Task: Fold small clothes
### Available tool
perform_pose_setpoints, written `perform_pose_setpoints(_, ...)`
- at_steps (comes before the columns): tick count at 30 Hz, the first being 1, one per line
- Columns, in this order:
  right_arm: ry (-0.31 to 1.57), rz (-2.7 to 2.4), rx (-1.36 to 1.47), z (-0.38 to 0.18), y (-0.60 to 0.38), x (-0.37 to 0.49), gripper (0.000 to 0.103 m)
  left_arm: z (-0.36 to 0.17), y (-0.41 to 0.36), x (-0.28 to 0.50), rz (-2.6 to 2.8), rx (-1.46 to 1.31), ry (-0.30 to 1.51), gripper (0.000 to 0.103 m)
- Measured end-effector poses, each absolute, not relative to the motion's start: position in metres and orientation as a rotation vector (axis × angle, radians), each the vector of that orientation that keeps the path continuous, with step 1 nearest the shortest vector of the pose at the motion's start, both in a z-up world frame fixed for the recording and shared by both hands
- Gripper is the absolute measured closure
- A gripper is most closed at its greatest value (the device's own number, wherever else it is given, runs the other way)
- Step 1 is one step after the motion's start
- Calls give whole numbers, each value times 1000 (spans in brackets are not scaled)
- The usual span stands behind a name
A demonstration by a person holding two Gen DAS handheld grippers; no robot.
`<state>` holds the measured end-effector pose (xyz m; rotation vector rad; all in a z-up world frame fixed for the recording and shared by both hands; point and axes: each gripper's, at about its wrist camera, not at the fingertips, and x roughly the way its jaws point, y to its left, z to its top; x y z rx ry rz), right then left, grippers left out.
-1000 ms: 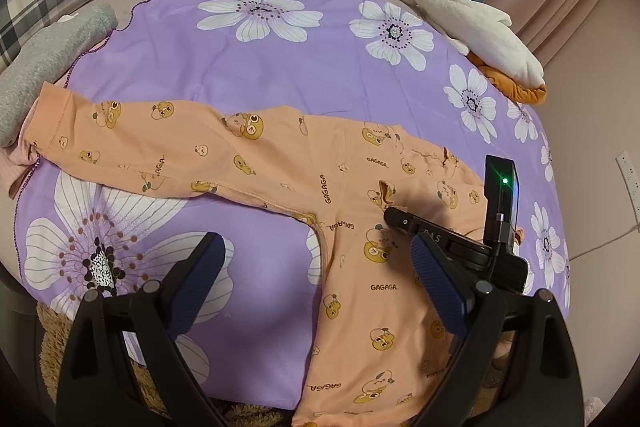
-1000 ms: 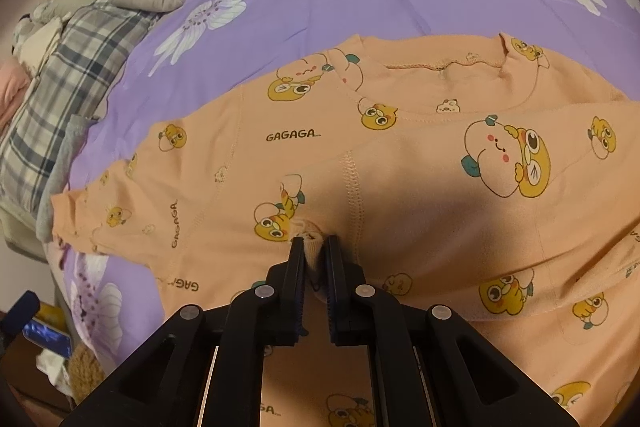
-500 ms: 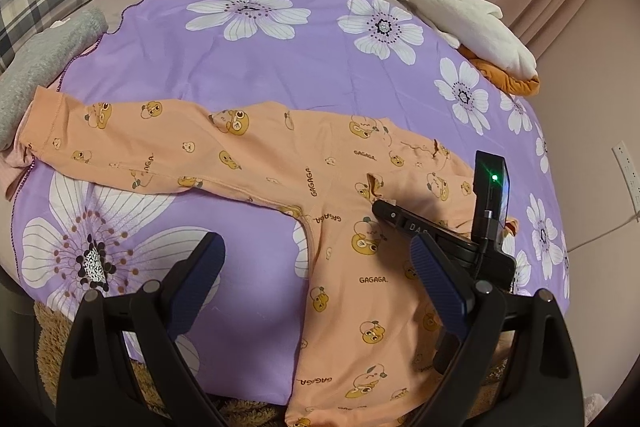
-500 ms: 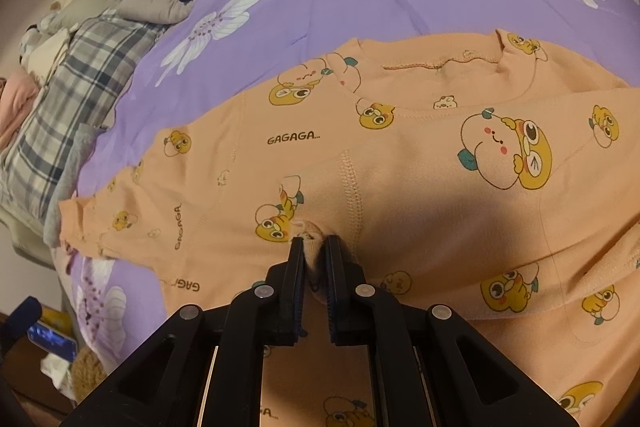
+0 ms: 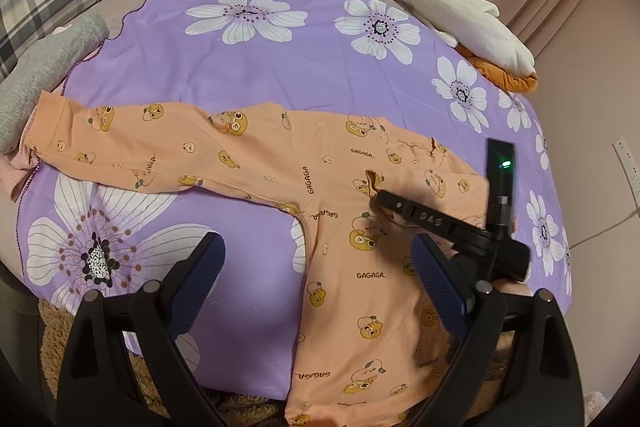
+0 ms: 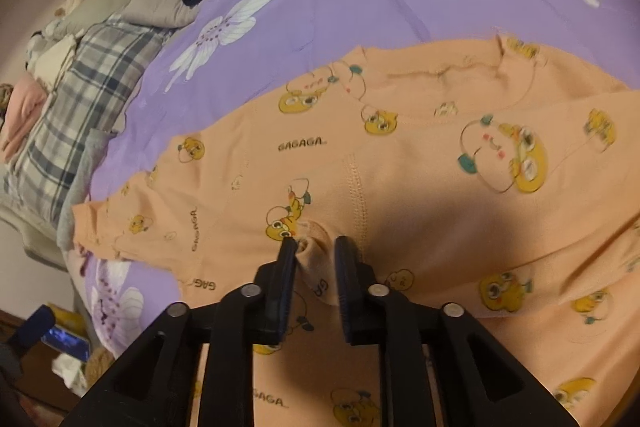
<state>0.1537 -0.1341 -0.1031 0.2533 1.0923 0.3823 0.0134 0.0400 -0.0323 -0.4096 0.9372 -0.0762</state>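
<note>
Shirt (image 5: 320, 187): spread flat on the purple sheet (image 5: 304, 67).
Right gripper (image 6: 314, 247): jaws opening, cuff fold between them.
Left gripper (image 5: 316, 259): held wide at 6 o'clock, nothing gripped.

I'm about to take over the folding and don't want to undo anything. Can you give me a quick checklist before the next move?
1. Right gripper letting go: ok, its jaws are opening, with a pinch of the orange shirt's cuff between the fingers.
2. Cuff free of the pads: cannot tell, the fabric is bunched in the gap.
3. Folded sleeve lying across the chest: ok.
4. Left gripper free: ok, open and holding nothing.
5. Other sleeve folded: not ok, it lies stretched out toward the grey cloth.
6. Purple sheet bare beside the shirt: ok.
</note>
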Motion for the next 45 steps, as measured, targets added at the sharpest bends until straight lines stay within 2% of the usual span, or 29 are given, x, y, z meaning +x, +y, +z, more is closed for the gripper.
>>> perform_pose_setpoints(2, 1045, 364, 213, -89, -133, 147, 43, -33, 40, 13, -77, -408, 940, 9)
perform_pose_setpoints(3, 1019, 354, 195, -81, -134, 143, 38, -33, 40, 13, -77, -407, 941, 9)
perform_pose_setpoints(4, 979, 337, 165, -69, -137, 137, 35, -33, 40, 14, -76, -406, 942, 9)
perform_pose_setpoints(7, 899, 310, 121, -45, -148, 126, 34, -33, 38, 16, -82, -405, 941, 9)
perform_pose_setpoints(11, 821, 277, 195, -18, -184, 116, 26, -37, 36, 19, -85, -405, 952, 9)
perform_pose_setpoints(16, 794, 201, 264, -10, -218, 106, 26, -40, 33, 23, -88, -405, 965, 9)
perform_pose_setpoints(25, 847, 48, 200, -27, -243, 89, 26, -46, 21, 31, -114, -386, 988, 9)
perform_pose_setpoints(31, 874, 18, 253, -39, -265, 83, 26, -57, 15, 44, -124, -391, 1004, 9)
perform_pose_setpoints(39, 900, -64, 335, -52, -299, 73, 26, -84, 8, 94, -251, -477, 1035, 11)
perform_pose_setpoints(45, 894, -110, 375, -53, -323, 64, 26, -111, -11, 141, -324, -577, 1109, 18)
